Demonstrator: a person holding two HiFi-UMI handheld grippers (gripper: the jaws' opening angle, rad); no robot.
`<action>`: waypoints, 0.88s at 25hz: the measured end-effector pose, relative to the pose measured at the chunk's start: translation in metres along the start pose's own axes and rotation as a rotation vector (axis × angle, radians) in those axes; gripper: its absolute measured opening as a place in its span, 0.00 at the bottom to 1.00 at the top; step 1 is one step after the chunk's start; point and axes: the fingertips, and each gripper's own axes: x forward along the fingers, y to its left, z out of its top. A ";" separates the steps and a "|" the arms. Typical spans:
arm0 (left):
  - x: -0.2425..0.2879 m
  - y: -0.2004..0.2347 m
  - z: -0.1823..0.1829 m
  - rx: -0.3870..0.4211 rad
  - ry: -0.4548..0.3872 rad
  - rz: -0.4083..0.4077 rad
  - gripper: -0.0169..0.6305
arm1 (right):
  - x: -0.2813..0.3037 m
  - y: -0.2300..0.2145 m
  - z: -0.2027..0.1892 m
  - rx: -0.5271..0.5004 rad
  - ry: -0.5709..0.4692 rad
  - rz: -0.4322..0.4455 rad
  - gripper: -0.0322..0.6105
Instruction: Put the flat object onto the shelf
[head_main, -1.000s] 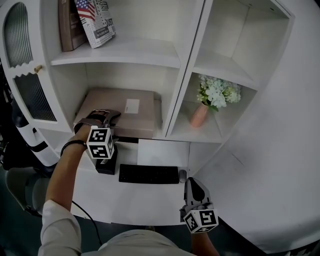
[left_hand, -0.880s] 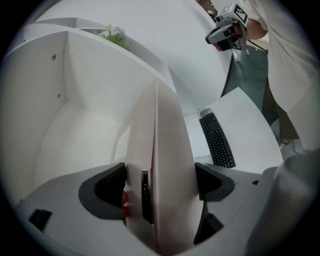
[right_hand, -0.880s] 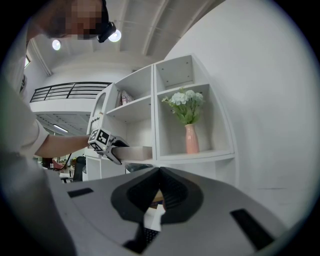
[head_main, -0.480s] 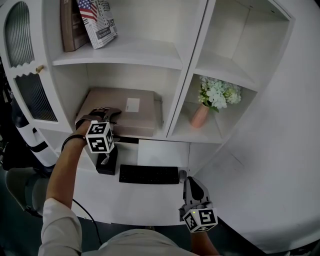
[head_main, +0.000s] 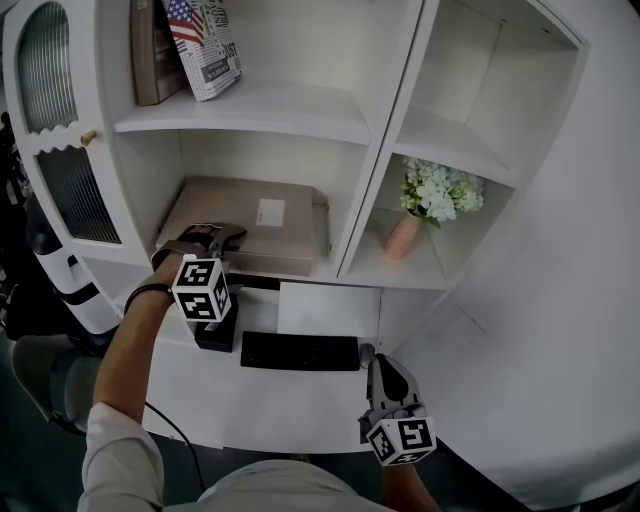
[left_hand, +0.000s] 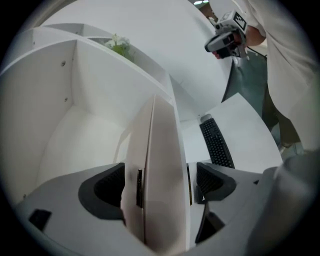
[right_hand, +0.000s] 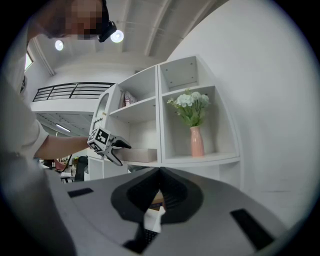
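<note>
Head view, flat tan box (head_main: 250, 222): lies flat in the lower left bay of the shelf (head_main: 312, 277), well inside, front edge near the shelf's front rim. Judged as placed; looks to need no further pushing. Left to do, by judgement: clear the left gripper (head_main: 213, 238) off the box and back from the shelf's front.

Left gripper view, same box: stands edge-on between the pads (left_hand: 107, 186), with the shelf's bay behind. Have just been opening and now stand spread wide. Shows a clear gap at one pad, near-contact at the other; no pressing seen. Reads as let go, resting on the shelf by its own weight.

Right gripper (head_main: 388, 372): hangs low in front of the shelf, well apart from it and from the box. Right gripper view: points level toward the shelf, jaws closed together, nothing held between them.
</note>
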 end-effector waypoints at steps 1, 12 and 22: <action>-0.003 -0.003 -0.001 0.022 0.014 0.012 0.71 | 0.000 0.001 0.000 -0.001 0.000 0.003 0.05; -0.073 0.002 0.025 -0.223 -0.135 0.256 0.62 | 0.001 0.014 0.011 -0.012 -0.029 0.033 0.06; -0.151 -0.005 0.030 -0.687 -0.409 0.338 0.39 | 0.005 0.034 0.028 -0.028 -0.059 0.071 0.06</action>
